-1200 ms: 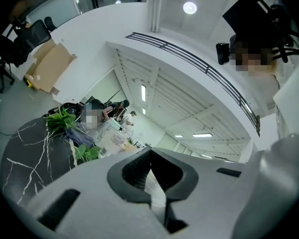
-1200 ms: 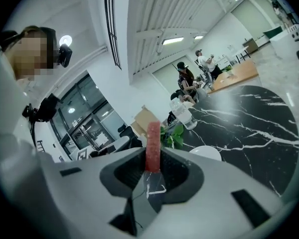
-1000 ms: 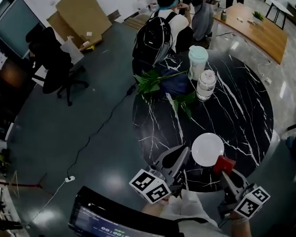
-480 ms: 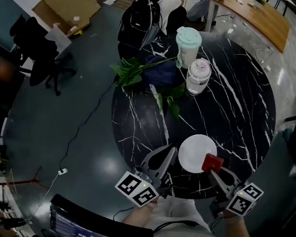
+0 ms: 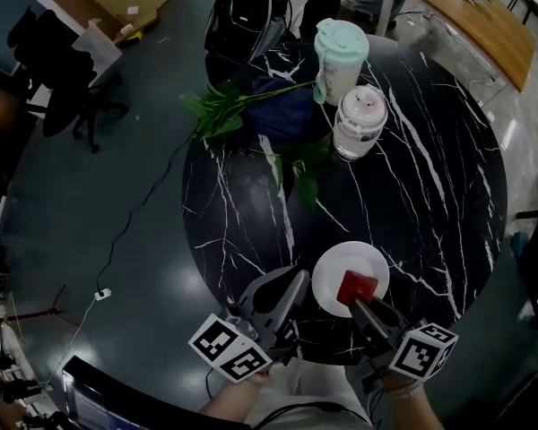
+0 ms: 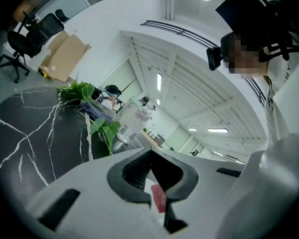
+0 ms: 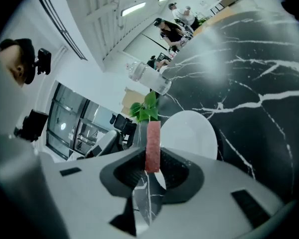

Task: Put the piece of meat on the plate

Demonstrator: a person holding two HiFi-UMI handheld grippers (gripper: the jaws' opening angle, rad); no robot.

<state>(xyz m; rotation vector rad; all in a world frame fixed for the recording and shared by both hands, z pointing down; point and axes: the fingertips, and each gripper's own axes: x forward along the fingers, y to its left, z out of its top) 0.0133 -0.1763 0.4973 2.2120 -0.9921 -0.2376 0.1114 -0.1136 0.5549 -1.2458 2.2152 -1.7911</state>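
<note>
1 meat piece [image 5: 356, 287], clamped in right tool [image 7: 152, 169]

On the round black marble table [image 5: 430, 213] sat a white plate [image 5: 334, 265] near the front edge. The right gripper [image 5: 360, 300] held a red piece of meat [image 5: 356, 286] over the plate. The left gripper [image 5: 294, 279] lay just beside the plate's left rim. Farther back stood a mint-lidded cup [image 5: 339, 56], a clear jar [image 5: 359, 122] and green leaves [image 5: 220, 110].
</note>
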